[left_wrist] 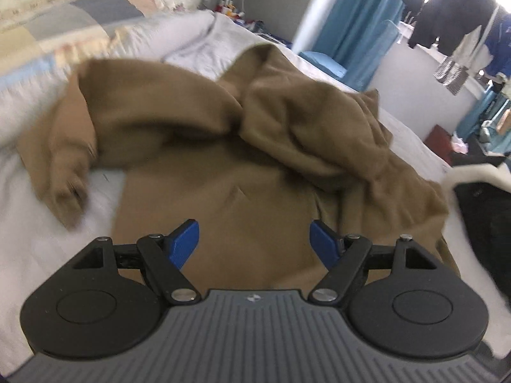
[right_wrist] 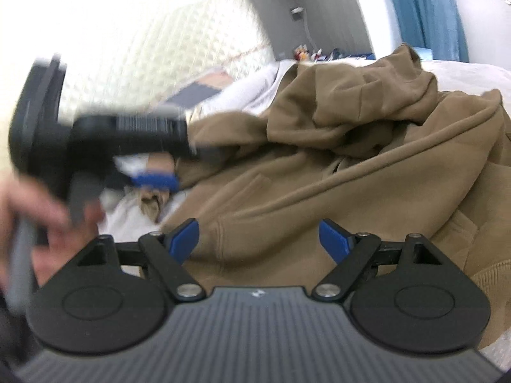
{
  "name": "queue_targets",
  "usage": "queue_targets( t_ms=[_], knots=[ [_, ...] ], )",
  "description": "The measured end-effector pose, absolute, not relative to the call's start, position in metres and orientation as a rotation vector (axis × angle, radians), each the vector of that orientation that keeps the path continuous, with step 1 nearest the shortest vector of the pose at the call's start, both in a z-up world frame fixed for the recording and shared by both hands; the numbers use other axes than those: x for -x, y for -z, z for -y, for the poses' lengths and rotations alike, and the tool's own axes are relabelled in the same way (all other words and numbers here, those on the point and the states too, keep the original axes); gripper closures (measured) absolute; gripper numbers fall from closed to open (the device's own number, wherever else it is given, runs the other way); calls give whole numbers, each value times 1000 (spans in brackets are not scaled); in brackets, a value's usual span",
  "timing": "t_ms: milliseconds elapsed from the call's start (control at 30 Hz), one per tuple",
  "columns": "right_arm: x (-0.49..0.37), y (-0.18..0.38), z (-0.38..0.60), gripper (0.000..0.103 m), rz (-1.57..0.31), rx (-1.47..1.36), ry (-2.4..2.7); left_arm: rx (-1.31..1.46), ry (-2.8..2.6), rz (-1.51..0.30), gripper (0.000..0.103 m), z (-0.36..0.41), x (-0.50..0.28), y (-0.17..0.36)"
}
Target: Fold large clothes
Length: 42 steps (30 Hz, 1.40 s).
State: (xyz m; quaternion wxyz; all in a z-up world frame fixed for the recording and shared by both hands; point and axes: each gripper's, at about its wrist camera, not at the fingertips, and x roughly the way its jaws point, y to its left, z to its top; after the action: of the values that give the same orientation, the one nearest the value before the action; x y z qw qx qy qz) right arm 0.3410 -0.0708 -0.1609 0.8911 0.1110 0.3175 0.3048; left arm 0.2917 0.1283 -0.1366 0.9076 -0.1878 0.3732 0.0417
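Both grippers released, nothing grasped: left gripper and right gripper hover over the brown hoodie, crumpled mid-frame on the bed, probably picking the next grab spot.

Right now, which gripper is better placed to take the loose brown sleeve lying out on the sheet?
Left. The left gripper is open and nearer that sleeve; the right gripper faces the hoodie's pocket side.

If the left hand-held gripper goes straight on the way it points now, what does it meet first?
Probably the flat front of the brown hoodie on the bed. The left hand-held gripper is open and empty, tilted down at it; depth is unclear.
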Motion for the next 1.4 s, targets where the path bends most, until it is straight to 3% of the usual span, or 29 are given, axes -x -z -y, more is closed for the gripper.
queue_targets(
  t_ms=[67,133,267,333,633,833,933,1000,1167,1400],
  knots=[
    [-347,162,74,19,-666,-274,-610,370,-83,-775,25,-122,-287,151],
    [-353,166,73,19,-680,-279,-581,370,-92,-791,39,-122,-284,161],
    [-356,176,59,19,-714,-208,-593,469,-78,-799,53,-142,-277,173],
    [-350,176,49,19,-704,-157,-630,517,-71,-808,65,-154,-277,177],
    [-312,181,5,19,-685,73,-833,704,58,-872,89,-172,-272,197],
    [-315,202,-18,21,-736,239,-801,889,170,-884,91,-188,-277,212],
    [-319,205,-16,27,-729,237,-792,884,167,-876,91,-186,-279,211],
    [-322,203,-13,48,-738,207,-792,867,167,-870,91,-186,-278,208],
    [-327,200,-2,73,-769,127,-769,849,152,-838,90,-190,-273,203],
    [-317,178,18,78,-720,30,-725,870,106,-757,90,-205,-267,196]
  ],
)
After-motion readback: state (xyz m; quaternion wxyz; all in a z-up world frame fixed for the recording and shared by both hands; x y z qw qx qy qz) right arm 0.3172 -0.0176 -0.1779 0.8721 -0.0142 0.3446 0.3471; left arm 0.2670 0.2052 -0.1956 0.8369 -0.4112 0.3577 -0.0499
